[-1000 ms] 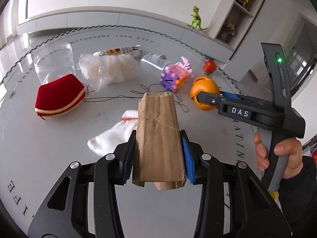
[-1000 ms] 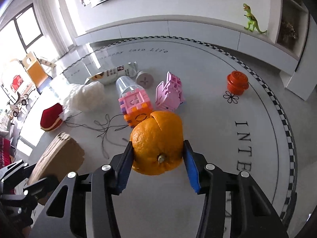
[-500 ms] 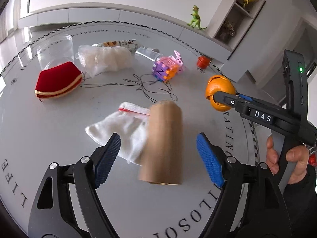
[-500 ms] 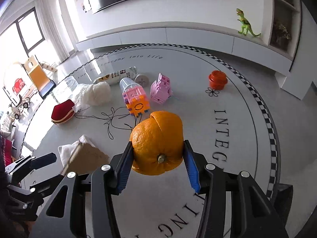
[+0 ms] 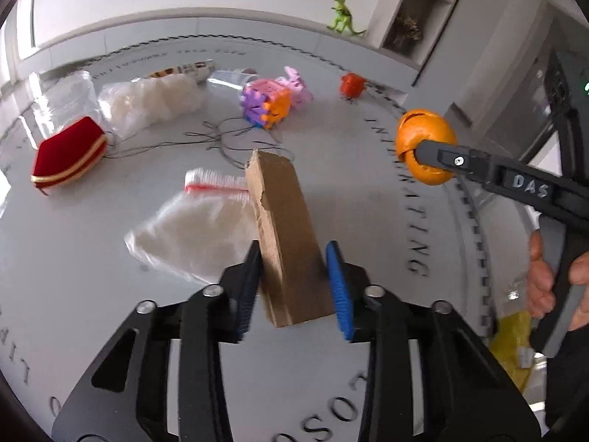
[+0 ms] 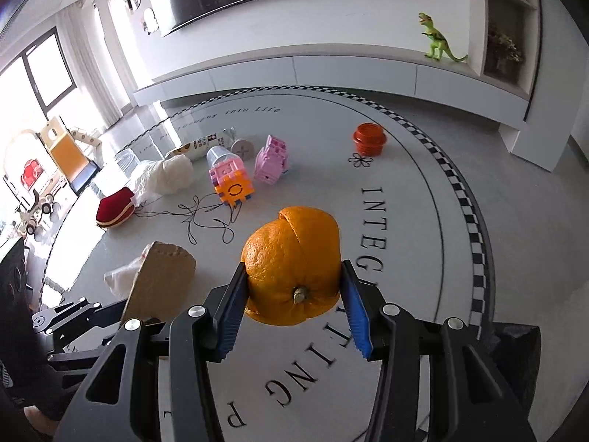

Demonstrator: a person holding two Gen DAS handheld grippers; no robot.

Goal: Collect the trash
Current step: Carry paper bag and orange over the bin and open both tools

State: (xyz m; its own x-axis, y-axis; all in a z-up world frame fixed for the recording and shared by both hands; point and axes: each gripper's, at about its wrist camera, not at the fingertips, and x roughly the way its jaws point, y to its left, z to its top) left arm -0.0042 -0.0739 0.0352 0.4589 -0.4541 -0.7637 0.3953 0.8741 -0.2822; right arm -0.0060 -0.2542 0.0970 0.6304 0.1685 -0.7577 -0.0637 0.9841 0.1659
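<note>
My left gripper (image 5: 294, 280) is shut on a torn brown cardboard piece (image 5: 283, 235), held tilted above the round white table (image 5: 73, 294). The cardboard also shows in the right wrist view (image 6: 162, 276). My right gripper (image 6: 294, 302) is shut on an orange peel (image 6: 294, 261) and holds it in the air over the table's right side; it shows in the left wrist view (image 5: 423, 147) too. A white sock with a red stripe (image 5: 191, 232) lies on the table under the cardboard.
At the back lie a red pouch (image 5: 68, 151), a plastic bag with white stuffing (image 5: 151, 101), a clear jar (image 5: 62, 95), a tube (image 5: 184, 70), toy block cubes (image 5: 265, 105), a red cap (image 5: 351, 84) and black thread (image 5: 206, 140). A yellow bag (image 5: 515, 342) hangs at the right edge.
The left jaws were wide open half a second ago with the cardboard loose between them; now they are shut on it again. Both grippers have lifted and drawn back from the table's middle.
</note>
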